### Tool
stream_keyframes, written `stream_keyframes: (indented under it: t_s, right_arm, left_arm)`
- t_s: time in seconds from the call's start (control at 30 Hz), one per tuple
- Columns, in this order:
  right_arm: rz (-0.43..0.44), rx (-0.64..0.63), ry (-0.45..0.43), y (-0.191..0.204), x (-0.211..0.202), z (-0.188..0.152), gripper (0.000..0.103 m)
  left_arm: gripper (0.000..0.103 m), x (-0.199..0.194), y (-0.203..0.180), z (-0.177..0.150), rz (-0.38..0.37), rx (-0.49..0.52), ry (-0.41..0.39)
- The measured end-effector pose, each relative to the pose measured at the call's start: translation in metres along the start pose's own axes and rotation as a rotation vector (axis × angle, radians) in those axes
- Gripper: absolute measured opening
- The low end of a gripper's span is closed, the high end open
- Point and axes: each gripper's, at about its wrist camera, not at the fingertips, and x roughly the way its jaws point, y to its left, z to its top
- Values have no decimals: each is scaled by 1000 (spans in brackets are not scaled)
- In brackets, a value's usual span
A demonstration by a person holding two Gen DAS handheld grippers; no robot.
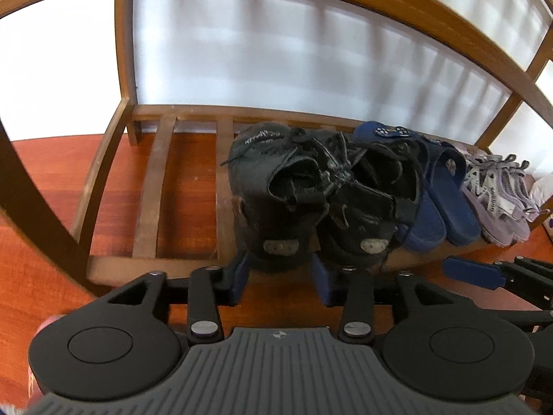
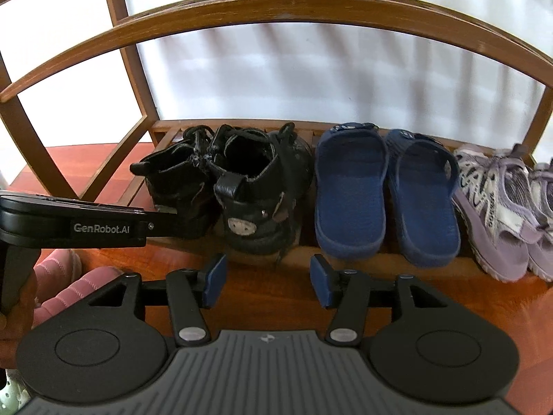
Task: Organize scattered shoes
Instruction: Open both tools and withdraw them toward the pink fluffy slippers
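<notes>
Two black lace-up boots stand heel-out on the bottom shelf (image 1: 145, 263) of a wooden shoe rack. The left boot (image 1: 276, 200) has its heel between the blue pads of my left gripper (image 1: 281, 280), which looks shut on it. The right boot (image 2: 255, 204) stands just ahead of my right gripper (image 2: 268, 276), which is open, holds nothing and hovers over the floor. My left gripper's body (image 2: 103, 228) reaches in from the left and hides the left boot's heel in the right wrist view.
Right of the boots on the same shelf sit a pair of blue slippers (image 2: 349, 193) and lilac-and-white sneakers (image 2: 497, 204). The shelf's slats (image 1: 152, 186) left of the boots are bare. A rack rail (image 2: 276, 10) arches overhead. Pink quilted footwear (image 2: 69, 287) lies on the red-brown floor.
</notes>
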Motion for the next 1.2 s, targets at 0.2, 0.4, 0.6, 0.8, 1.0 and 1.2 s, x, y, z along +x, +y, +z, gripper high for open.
stream_keyframes:
  t_s: [0.2, 0.4, 0.6, 0.8, 1.0, 1.2]
  right_arm:
    - [-2, 4, -1, 0, -25, -9, 63]
    - [12, 4, -10, 4, -52, -18, 70]
    - [34, -29, 6, 18, -79, -38, 76]
    - [65, -73, 10, 36, -104, -55, 84]
    - [118, -103, 26, 57, -127, -76, 86]
    - [153, -138, 47, 74, -140, -97, 86]
  left_arm:
    - [61, -29, -4, -13, -5, -17, -3]
    - [66, -59, -9, -25, -9, -33, -7]
    - [70, -95, -12, -45, 6, -48, -24]
    - [75, -133, -9, -74, 36, -70, -38]
    - [79, -165, 5, -109, 87, -86, -38]
    - [79, -194, 21, -147, 144, -100, -34]
